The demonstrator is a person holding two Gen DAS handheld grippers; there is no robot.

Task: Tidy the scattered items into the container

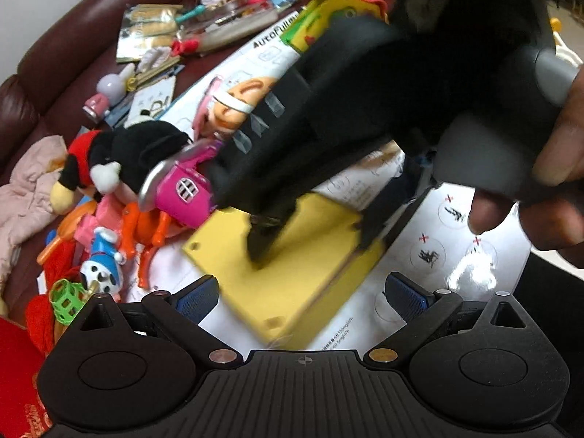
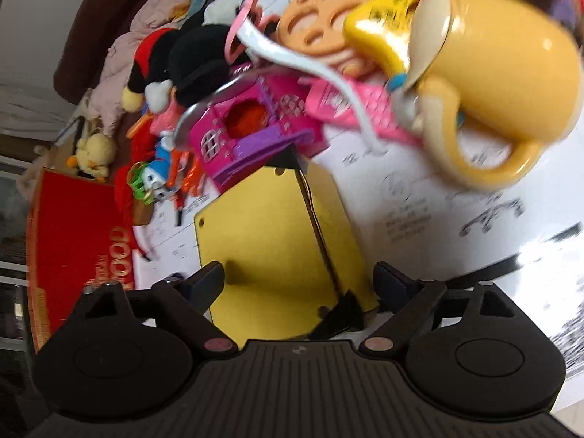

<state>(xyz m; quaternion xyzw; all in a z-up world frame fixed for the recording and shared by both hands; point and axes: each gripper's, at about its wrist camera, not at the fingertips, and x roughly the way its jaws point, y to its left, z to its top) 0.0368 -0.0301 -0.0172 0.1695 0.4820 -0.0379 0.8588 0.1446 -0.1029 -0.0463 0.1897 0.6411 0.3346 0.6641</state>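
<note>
A flat yellow box (image 1: pixel 292 284) (image 2: pixel 262 241) lies on a white printed sheet (image 1: pixel 408 284). My right gripper (image 2: pixel 299 277) stands open over it. One fingertip (image 1: pixel 259 252) rests on the box's top face and the other sits by its right edge, so no grip shows. A hand (image 1: pixel 562 168) holds that gripper. My left gripper (image 1: pixel 302 295) hovers open just short of the box, with nothing between its blue pads (image 1: pixel 197 297). The red cardboard container (image 2: pixel 73 241) (image 1: pixel 14 365) stands to the left.
Toys crowd the left: a pink toy house (image 1: pixel 182 197) (image 2: pixel 233 138), a black mouse plush (image 1: pixel 120 160), an orange crab (image 1: pixel 142 230), a blue-white figure (image 2: pixel 157 175). A yellow toy jug (image 2: pixel 492 84) lies far right. A maroon sofa (image 1: pixel 73 36) sits behind.
</note>
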